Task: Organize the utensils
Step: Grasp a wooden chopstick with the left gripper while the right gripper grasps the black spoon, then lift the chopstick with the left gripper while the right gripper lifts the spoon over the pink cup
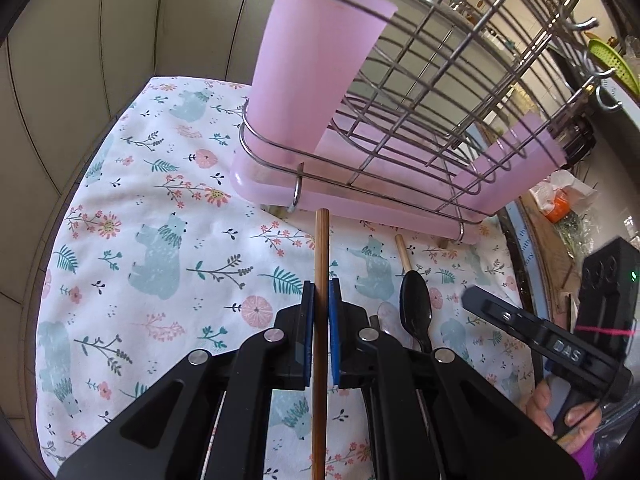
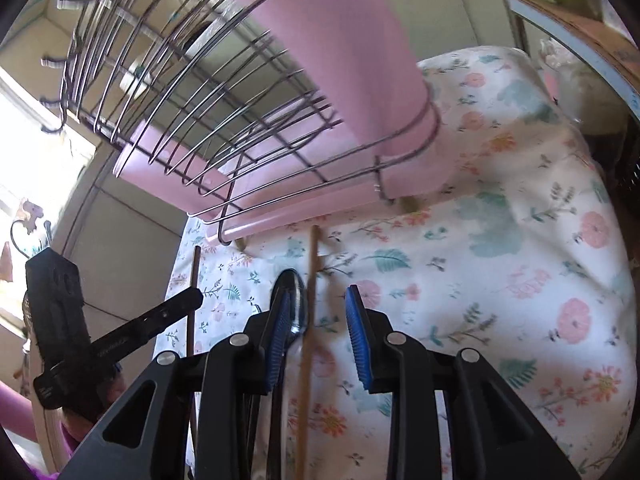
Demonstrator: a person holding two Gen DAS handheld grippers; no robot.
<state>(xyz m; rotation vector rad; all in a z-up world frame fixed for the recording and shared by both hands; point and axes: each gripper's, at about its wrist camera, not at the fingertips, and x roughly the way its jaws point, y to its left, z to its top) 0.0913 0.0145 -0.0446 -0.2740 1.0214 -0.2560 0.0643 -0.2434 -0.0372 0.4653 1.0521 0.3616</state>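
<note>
From the left wrist view, the left tongs [image 1: 321, 320] are closed on a wooden chopstick [image 1: 321, 264], the blue pads pressing its brown shaft on both sides; the stick runs straight ahead between the jaws, its blunt tip stopping just short of the pink tray [image 1: 360, 200] of the wire rack [image 1: 440, 92]. A pink cup [image 1: 308, 76] sits in the rack's near corner, ahead and slightly left of the tongs. To the right of the jaws a black spoon [image 1: 416, 312] lies bowl-forward on the floral cloth [image 1: 160, 200], with the end of a second chopstick [image 1: 403, 256] just beyond it. Only this view shows the right tongs from outside, at the far right, with a hand [image 1: 560, 416] on the grip. From the right wrist view, which is blurred, the right tongs [image 2: 320, 336] stand partly open and grip nothing; the second chopstick [image 2: 310, 308], pale and thin, lies on the cloth between the pads, nearer the left one, and the spoon [image 2: 292, 300] lies against the left pad. Only here does the left tongs' body [image 2: 132, 332] appear from outside, at the left, with the held chopstick [image 2: 194, 300] rising past its tip. The rack [image 2: 180, 92] and cup [image 2: 352, 60] loom ahead.
</note>
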